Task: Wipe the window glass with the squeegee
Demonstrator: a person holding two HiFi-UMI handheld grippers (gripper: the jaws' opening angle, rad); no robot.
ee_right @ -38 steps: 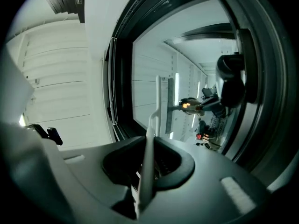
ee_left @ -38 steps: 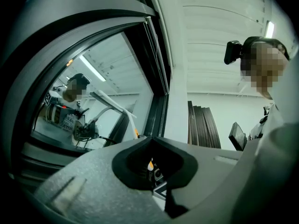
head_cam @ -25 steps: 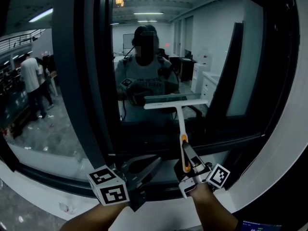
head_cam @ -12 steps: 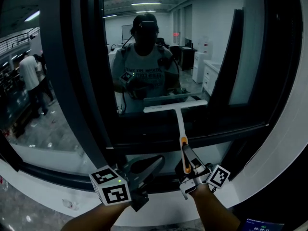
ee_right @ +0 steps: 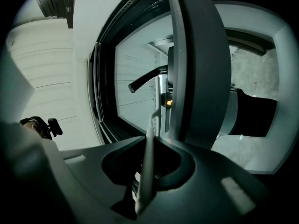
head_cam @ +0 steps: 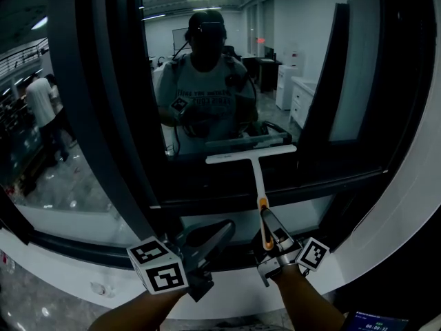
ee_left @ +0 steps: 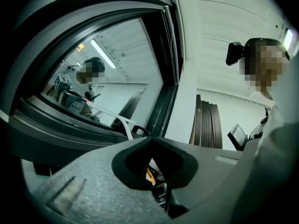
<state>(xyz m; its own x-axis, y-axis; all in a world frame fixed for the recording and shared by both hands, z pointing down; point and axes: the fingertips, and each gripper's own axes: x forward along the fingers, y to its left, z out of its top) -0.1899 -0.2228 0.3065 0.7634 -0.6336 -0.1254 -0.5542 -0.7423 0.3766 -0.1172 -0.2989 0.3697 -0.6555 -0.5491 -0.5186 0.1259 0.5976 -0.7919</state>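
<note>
Currently, I have my right gripper [head_cam: 270, 238] clamped on the one squeegee [head_cam: 257, 174]. The jaws are tight on the lower end of its handle, with the orange section just above them. The white blade lies crosswise against the window glass [head_cam: 296, 74], low on the pane. My left gripper [head_cam: 210, 243], jaws together on nothing, hangs just beside the right. Count: two grippers, one squeegee, and one dark frame post [head_cam: 103, 116] left of the pane.

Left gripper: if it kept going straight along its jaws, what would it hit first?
Probably the dark window frame, near its lower corner by the white wall: the shut jaws of the left gripper aim there. The white-handled squeegee lies left of that line. Depth is uncertain.
</note>
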